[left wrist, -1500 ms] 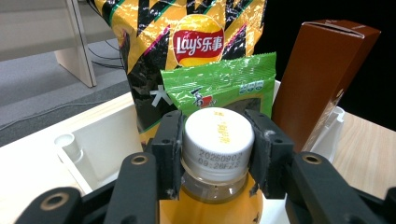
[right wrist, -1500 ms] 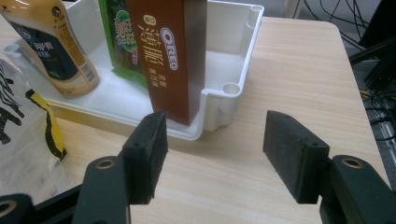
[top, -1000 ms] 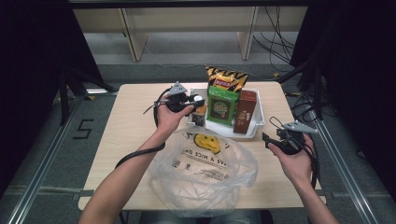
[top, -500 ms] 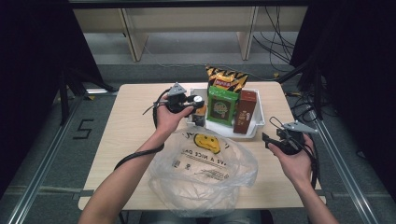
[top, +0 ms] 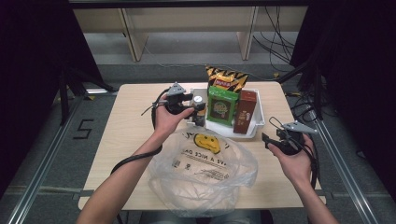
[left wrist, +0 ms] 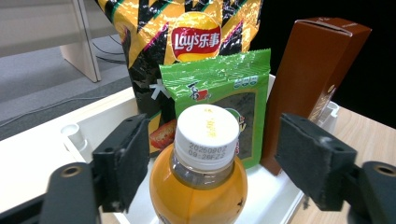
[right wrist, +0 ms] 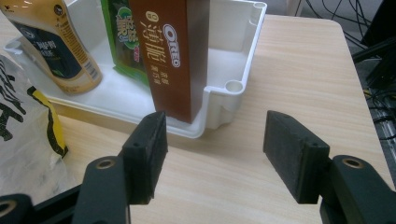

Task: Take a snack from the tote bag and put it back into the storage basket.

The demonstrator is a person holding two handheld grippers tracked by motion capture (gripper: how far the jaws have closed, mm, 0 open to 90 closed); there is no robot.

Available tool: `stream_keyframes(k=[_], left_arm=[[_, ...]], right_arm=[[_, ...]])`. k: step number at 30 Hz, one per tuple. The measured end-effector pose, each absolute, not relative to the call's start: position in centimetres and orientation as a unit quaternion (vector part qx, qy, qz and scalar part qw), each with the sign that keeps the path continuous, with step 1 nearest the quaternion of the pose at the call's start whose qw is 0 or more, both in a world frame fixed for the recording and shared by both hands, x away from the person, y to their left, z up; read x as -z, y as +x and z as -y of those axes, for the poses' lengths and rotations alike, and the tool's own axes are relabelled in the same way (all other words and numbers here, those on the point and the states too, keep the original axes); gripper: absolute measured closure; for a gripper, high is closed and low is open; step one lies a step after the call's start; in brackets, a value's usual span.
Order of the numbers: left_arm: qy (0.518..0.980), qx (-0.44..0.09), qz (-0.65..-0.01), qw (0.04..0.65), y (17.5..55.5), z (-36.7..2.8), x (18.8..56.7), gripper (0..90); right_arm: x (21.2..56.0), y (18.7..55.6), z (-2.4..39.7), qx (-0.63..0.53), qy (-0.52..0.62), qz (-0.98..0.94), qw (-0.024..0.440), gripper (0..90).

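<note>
Left gripper view – the left hand-held gripper (left wrist: 210, 163) has just been opening, its pads now spread clear of the bottle (left wrist: 198, 186) between them, which stands at 9 o'clock in the tray (top: 254, 128) – set down, I judge

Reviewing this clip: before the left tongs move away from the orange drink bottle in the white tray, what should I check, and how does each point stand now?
1. Left tongs clear of the bottle: ok; the jaws have just been opening, with gaps on both sides of the cap.
2. Bottle upright in the white tray: ok.
3. Chips bag, green packet and brown box standing behind it: ok.
4. Right tongs open, over bare table: ok.
5. Plastic bag mouth open: cannot tell.
</note>
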State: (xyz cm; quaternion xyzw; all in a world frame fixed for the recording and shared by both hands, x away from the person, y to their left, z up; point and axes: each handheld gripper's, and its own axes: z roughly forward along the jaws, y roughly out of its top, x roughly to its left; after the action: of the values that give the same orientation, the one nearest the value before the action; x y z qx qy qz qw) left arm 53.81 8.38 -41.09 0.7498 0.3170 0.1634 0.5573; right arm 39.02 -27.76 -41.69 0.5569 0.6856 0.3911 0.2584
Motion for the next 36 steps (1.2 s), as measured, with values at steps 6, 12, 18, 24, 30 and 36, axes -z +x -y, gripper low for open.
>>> stream_keyframes(k=[6, 12, 18, 24, 30, 36], left_arm=[[0.753, -0.170, -0.315, 0.552, 52.9, -8.9, 40.4, 20.7], [0.754, -0.171, -0.314, 0.551, 52.0, -9.4, 40.0, 20.5], [0.753, -0.167, -0.316, 0.552, 51.1, -10.0, 39.7, 20.8], [0.755, -0.164, -0.317, 0.550, 50.2, -10.7, 39.8, 20.9], [0.754, -0.163, -0.316, 0.552, 49.3, -11.3, 39.7, 20.9], [0.755, -0.161, -0.311, 0.555, 48.3, -11.7, 39.6, 20.9]], right_arm=[[41.6, 39.0, 27.8, -0.386, 0.559, -0.688, 0.257, 40.2], [41.6, 39.1, 28.1, -0.385, 0.545, -0.696, 0.266, 40.2], [41.7, 39.1, 28.1, -0.389, 0.542, -0.696, 0.266, 40.2], [41.7, 39.1, 28.1, -0.391, 0.542, -0.696, 0.263, 40.1], [41.7, 39.1, 28.0, -0.391, 0.542, -0.696, 0.262, 40.2], [41.7, 39.1, 28.0, -0.391, 0.542, -0.696, 0.262, 40.1]])
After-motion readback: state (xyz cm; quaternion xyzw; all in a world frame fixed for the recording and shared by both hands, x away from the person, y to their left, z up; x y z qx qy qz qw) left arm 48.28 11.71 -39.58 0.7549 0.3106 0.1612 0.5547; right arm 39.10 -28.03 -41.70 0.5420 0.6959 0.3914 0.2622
